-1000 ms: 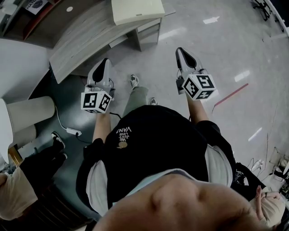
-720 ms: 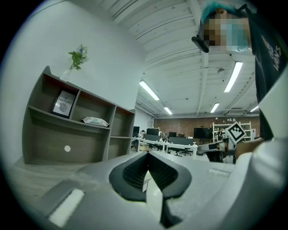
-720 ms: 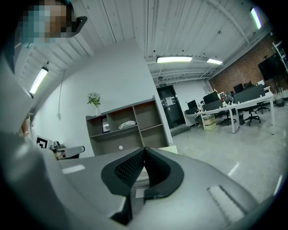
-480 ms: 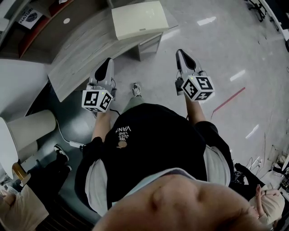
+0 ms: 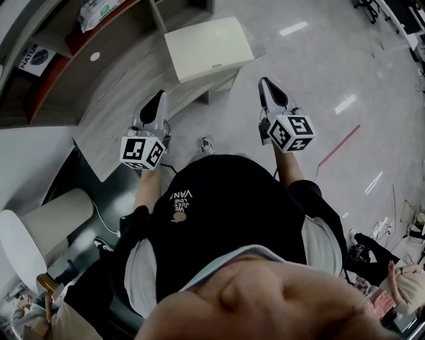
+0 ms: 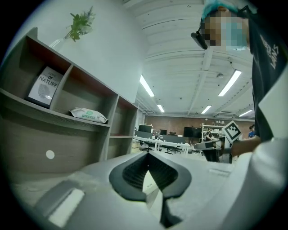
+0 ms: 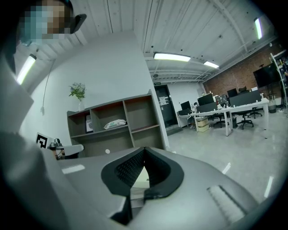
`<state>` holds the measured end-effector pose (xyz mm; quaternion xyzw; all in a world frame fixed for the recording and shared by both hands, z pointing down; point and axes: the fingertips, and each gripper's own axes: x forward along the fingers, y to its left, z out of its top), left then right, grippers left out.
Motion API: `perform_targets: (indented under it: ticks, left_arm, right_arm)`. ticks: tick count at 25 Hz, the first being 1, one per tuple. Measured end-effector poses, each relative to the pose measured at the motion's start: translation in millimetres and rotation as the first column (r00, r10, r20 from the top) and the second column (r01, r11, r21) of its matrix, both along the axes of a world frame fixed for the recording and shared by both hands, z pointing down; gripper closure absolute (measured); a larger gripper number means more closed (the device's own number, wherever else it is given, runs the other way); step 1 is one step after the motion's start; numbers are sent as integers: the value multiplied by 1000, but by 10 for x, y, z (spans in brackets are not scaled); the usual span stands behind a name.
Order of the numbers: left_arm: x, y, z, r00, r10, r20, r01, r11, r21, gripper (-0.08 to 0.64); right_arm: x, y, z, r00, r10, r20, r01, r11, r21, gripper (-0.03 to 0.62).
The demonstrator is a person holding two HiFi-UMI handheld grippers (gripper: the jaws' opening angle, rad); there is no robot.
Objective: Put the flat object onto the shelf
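Note:
A cream flat box (image 5: 208,48) lies on the end of a grey wooden desk (image 5: 126,99) in the head view. Behind the desk stands a wooden shelf unit (image 5: 63,40) that holds a packet of wipes (image 5: 99,9) and a book (image 5: 36,57). My left gripper (image 5: 159,95) is shut and empty, hanging over the desk's near edge, short of the box. The right gripper (image 5: 264,81) is shut and empty too, over the floor to the right of the box. A sliver of the cream box (image 7: 139,177) shows past the shut right gripper (image 7: 144,149), and the shelf (image 6: 67,117) rises left of the left gripper (image 6: 147,153).
A white round stool (image 5: 43,229) stands at the lower left, with another person (image 5: 40,312) beside it. A red line (image 5: 340,145) crosses the glossy floor on the right. Office desks and chairs (image 7: 225,112) fill the far room.
The whole view has shifted toward the desk and shelf: the cream box and the shelf's contents have come further into the picture. Both grippers stay shut and keep their places.

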<state>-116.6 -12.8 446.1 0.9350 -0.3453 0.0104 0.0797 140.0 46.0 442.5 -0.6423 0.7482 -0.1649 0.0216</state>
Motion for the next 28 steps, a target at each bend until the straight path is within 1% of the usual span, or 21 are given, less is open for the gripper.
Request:
perform_targets:
  ticks: [2, 6, 10, 13, 21, 25, 28]
  left_arm:
    - [-19, -125, 20, 1000, 12, 5, -12, 1000, 0, 559]
    - [3, -331, 125, 1000, 14, 4, -14, 999, -33, 558]
    - [110, -464, 191, 1000, 27, 14, -27, 998, -51, 560]
    - [197, -588, 232, 1000, 19, 23, -17, 998, -58, 560]
    - [233, -984, 344, 994, -102, 39, 105, 992, -71, 558]
    - [258, -1134, 452, 984, -161, 74, 166, 984, -61, 560]
    - [287, -1241, 515, 979, -189, 73, 194, 979, -63, 560]
  right_arm:
    - [16, -71, 14, 1000, 24, 1, -24, 1000, -1, 592]
    - [69, -206, 78, 998, 56, 20, -55, 998, -14, 592]
    - [150, -371, 140, 998, 57, 23, -56, 998, -27, 592]
    - [261, -552, 175, 999, 37, 18, -36, 999, -35, 592]
    - [485, -1161, 318, 1000, -27, -3, 27, 999, -45, 592]
    - [609, -1406, 500, 998, -57, -22, 55, 995, -83, 592]
    - [693, -1565, 638, 997, -67, -27, 64, 992, -110, 591]
